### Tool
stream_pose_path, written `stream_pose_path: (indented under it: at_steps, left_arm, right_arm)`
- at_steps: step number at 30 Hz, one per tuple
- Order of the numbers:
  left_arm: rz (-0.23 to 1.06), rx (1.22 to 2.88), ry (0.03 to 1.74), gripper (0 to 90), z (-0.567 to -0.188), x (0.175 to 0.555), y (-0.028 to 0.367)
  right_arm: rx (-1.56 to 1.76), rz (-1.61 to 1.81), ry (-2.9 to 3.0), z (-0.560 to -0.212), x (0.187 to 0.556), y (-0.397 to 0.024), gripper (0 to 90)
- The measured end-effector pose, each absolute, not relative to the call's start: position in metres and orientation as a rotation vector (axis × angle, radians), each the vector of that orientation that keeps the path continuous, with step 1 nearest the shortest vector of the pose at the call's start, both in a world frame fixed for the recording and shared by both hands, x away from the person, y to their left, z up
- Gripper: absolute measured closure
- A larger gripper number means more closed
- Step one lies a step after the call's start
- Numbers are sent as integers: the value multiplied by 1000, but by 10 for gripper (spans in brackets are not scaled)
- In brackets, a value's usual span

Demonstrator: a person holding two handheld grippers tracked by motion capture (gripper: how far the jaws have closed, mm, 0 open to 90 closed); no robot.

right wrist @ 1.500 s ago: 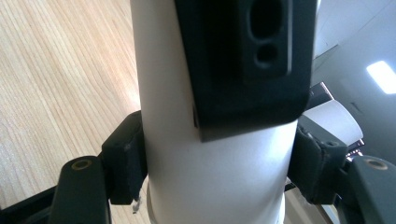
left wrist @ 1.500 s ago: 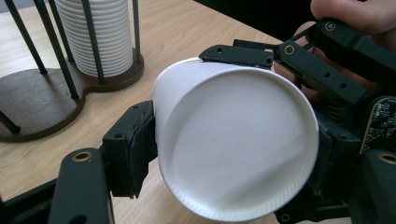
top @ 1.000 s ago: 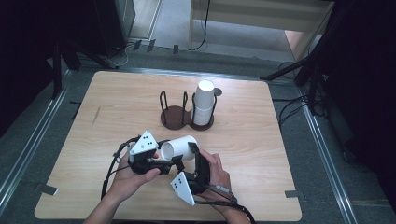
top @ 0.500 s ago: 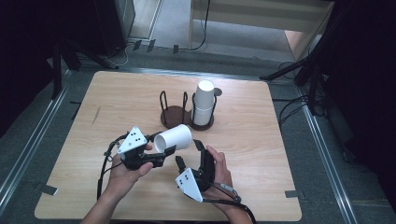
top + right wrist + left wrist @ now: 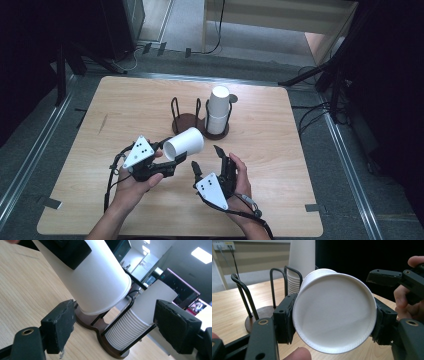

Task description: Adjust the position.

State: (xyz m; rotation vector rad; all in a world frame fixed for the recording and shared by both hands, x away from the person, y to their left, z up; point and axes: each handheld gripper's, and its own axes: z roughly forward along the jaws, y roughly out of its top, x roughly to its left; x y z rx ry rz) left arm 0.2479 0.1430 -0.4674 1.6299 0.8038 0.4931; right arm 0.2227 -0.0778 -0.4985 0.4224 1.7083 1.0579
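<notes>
A white paper cup [image 5: 184,143] lies on its side in the air, with my left gripper [image 5: 167,167] shut on it. In the left gripper view the cup's base [image 5: 334,317] faces the camera, a jaw pressed on each side. My right gripper [image 5: 205,158] stands open just right of the cup, not touching it. In the right gripper view its pads [image 5: 58,330] are spread wide, with the cup [image 5: 100,285] above and ahead of them. A dark two-slot wire holder [image 5: 186,123] stands mid-table. Its right slot carries a stack of white cups [image 5: 218,111] and its left slot is bare.
The wooden table [image 5: 120,110] has open surface to the left, right and front of the holder. Metal rails [image 5: 345,160] and cables run along the floor beside the table. A black stand [image 5: 65,65] is at the back left.
The right gripper has drawn away from the cup toward the person and stands apart from it. The left gripper has carried the cup slightly left and farther up the table.
</notes>
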Motion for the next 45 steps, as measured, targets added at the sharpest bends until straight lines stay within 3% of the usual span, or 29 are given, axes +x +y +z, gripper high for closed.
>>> stream_pose_path:
  at_steps: [19,36,45]
  left_arm:
    - [552,1583,831,339,-479,252,145]
    - [586,1536,785,340,-482,252,144]
    - [587,1514,767,339,-485,252,140]
  right_arm:
    - [835,1256,1722,-474,222,-85,219]
    - [1449,1657,1615,-465,229,-96,16]
    - [1690,1804,1538,-464,235,-91,7]
